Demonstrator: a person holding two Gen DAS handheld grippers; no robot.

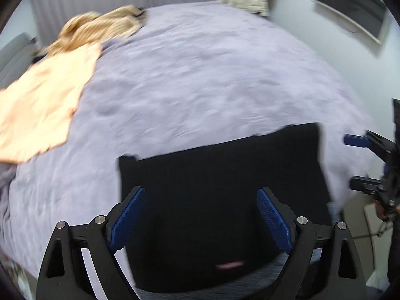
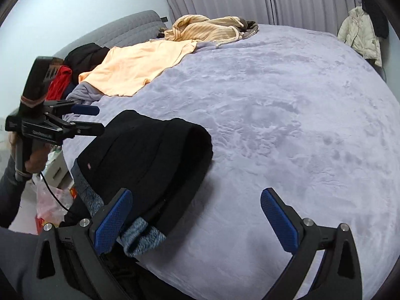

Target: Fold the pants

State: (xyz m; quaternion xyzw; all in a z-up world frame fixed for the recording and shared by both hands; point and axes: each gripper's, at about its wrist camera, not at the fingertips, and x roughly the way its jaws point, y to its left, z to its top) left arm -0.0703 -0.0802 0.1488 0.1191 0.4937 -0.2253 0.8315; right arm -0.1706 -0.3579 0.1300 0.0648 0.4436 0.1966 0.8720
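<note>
My left claw [image 1: 201,215] stands wide apart above the black pants [image 1: 222,200], with nothing pinched between its blue pads [image 1: 128,218]; the cloth lies below and ahead of them, and I cannot tell whether the pads touch it. The pants sit folded at the near edge of the bed, on the lilac blanket [image 1: 200,75]. In the left wrist view they show as a broad dark slab, with the far edge running across the frame and slanting up toward the right. A small reddish label [image 1: 228,265] shows near the close end.

My right claw [image 2: 196,218] is also spread wide and holds nothing. Its left pad [image 2: 112,221] is just beside the grey-blue knit lining [image 2: 142,235] at the near end of the pants [image 2: 150,155], while the right pad [image 2: 280,221] hangs over bare blanket [image 2: 287,100]. In this view, the bundle's long axis runs from near my left pad up toward the far left, and its rounded fold bulges toward the middle of the bed.

A peach shirt [image 2: 140,67] and a striped yellow garment [image 2: 207,30] lie well apart, near the headboard [image 2: 130,27].
</note>
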